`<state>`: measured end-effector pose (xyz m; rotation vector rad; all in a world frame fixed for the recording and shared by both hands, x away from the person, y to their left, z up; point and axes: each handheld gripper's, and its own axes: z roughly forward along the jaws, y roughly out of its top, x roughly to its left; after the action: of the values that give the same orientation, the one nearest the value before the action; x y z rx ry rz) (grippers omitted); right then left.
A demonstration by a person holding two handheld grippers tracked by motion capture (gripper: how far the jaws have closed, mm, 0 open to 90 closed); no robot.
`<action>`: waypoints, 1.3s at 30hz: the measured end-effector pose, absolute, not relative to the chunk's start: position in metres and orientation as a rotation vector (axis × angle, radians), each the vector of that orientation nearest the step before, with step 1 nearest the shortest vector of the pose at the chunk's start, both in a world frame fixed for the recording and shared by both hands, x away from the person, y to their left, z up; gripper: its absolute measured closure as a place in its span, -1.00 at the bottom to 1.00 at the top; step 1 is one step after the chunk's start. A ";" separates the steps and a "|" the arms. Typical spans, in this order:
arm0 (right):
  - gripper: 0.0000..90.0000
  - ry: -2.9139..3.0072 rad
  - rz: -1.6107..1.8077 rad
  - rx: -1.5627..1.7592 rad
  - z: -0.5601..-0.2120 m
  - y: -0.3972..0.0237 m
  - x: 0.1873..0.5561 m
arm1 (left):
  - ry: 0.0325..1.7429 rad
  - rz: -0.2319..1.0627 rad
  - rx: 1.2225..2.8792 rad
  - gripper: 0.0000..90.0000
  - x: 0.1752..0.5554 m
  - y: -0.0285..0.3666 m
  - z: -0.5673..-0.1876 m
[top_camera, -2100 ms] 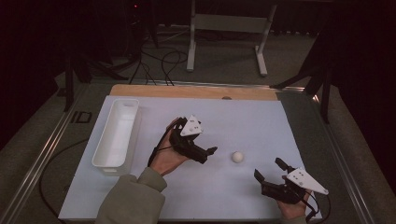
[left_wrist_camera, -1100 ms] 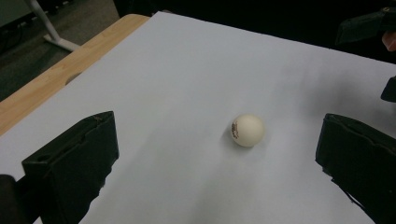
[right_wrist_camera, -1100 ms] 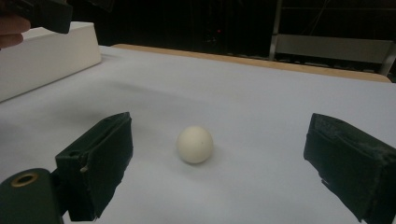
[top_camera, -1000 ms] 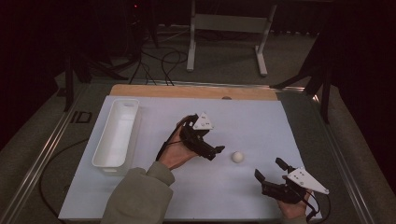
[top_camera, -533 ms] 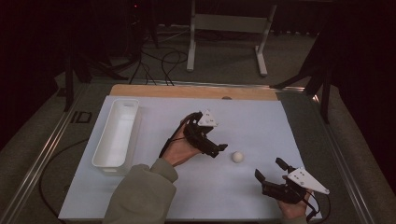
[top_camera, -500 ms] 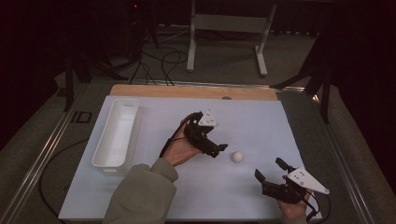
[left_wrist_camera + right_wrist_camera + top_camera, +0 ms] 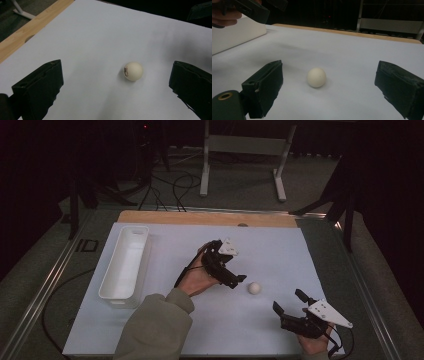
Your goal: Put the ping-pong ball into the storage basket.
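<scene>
The left claw (image 7: 239, 281) hovers with jaws spread, angled toward 4 o'clock at the white ball (image 7: 254, 288) lying on the surface (image 7: 280, 255). The right claw (image 7: 289, 303), also agape, aims toward 10 o'clock.

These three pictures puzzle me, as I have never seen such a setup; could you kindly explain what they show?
A person holds a two-jaw tool in each hand. The high view looks down on the table: the left gripper reaches toward a small white ball, and the right gripper waits nearer the person. A white tray stands at the left. The other two pictures come from cameras riding on each gripper, looking out between its black jaws. Both see the ball lying free on the white sheet; both grippers are open and hold nothing.
</scene>
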<state>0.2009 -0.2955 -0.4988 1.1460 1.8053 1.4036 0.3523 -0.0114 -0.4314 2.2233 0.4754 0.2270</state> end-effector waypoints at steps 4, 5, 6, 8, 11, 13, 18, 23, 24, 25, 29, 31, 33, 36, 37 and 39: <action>-0.82 1.806 1.405 1.145 -0.499 -0.296 0.201 | 0.461 0.218 2.238 -1.00 0.354 -0.017 -0.434; -0.82 1.805 1.407 1.145 -0.499 -0.296 0.201 | 0.456 0.214 2.245 -1.00 0.354 -0.019 -0.435; -0.82 1.806 1.407 1.144 -0.499 -0.296 0.201 | 0.455 0.210 2.246 -1.00 0.354 -0.020 -0.436; -0.82 1.804 1.408 1.146 -0.499 -0.296 0.201 | 0.442 0.209 2.258 -1.00 0.355 -0.021 -0.437; -0.82 1.803 1.408 1.147 -0.499 -0.296 0.201 | 0.441 0.206 2.268 -1.00 0.356 -0.024 -0.440; -0.82 1.805 1.406 1.147 -0.499 -0.296 0.201 | 0.448 0.202 2.272 -1.00 0.356 -0.025 -0.441; -0.82 1.806 1.406 1.145 -0.499 -0.296 0.201 | 0.443 0.194 2.284 -1.00 0.357 -0.027 -0.444; -0.82 1.805 1.404 1.147 -0.499 -0.296 0.201 | 0.432 0.190 2.299 -1.00 0.357 -0.033 -0.446; -0.82 1.805 1.404 1.147 -0.499 -0.296 0.201 | 0.432 0.190 2.299 -1.00 0.357 -0.033 -0.446; -0.82 1.806 1.405 1.146 -0.499 -0.296 0.201 | 0.428 0.189 2.304 -1.00 0.357 -0.036 -0.446; -0.82 1.805 1.405 1.148 -0.499 -0.296 0.201 | 0.412 0.192 2.320 -1.00 0.357 -0.041 -0.448; -0.82 1.805 1.405 1.148 -0.499 -0.296 0.201 | 0.411 0.189 2.325 -1.00 0.357 -0.043 -0.449; -0.82 1.805 1.406 1.148 -0.499 -0.296 0.201 | 0.407 0.184 2.330 -1.00 0.358 -0.046 -0.450; -0.82 1.806 1.406 1.148 -0.499 -0.297 0.201 | 0.404 0.178 2.335 -1.00 0.358 -0.049 -0.452; -0.82 1.806 1.405 1.148 -0.499 -0.297 0.201 | 0.404 0.176 2.334 -1.00 0.358 -0.050 -0.452; -0.82 1.807 1.405 1.147 -0.499 -0.297 0.201 | 0.397 0.174 2.344 -1.00 0.358 -0.053 -0.454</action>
<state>0.2014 -0.2969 -0.4990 1.1467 1.8072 1.4051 0.3579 -0.0526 -0.4535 2.3437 0.3972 0.1740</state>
